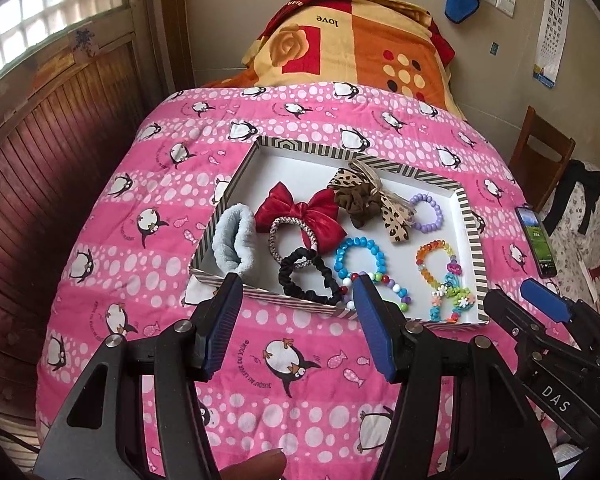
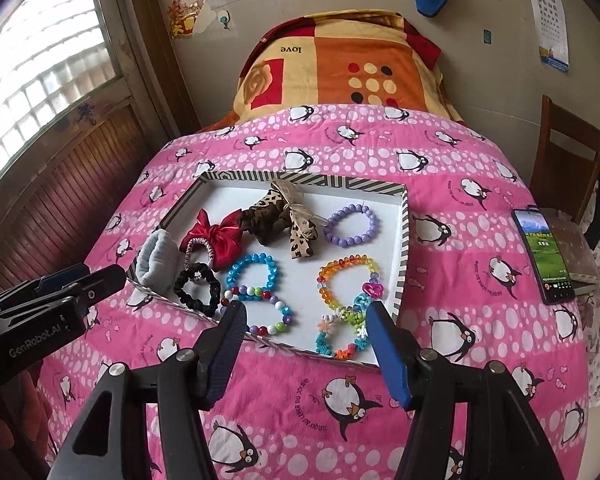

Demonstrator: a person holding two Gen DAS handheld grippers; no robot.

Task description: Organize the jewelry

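Note:
A striped-rim white tray (image 1: 470,216) (image 2: 404,240) lies on the pink penguin quilt. It holds hair ties on the left: a pale blue fluffy scrunchie (image 1: 234,240), a red bow (image 1: 300,208), a black scrunchie (image 1: 304,276) and a brown scrunchie with a leopard bow (image 2: 268,220). Bead bracelets lie on the right: blue (image 2: 252,276), purple (image 2: 352,226), rainbow (image 2: 346,280), mixed-colour (image 2: 268,312) and a flower one (image 2: 340,332). My left gripper (image 1: 298,282) hovers open over the tray's near left edge. Over the near right edge my right gripper (image 2: 305,309) hangs open. Neither holds anything.
A phone (image 2: 544,256) with its screen lit lies on the quilt's right edge. An orange patterned blanket (image 1: 352,44) is folded at the bed's far end. A wooden chair (image 2: 564,160) stands right of the bed, wood panelling and a window on the left.

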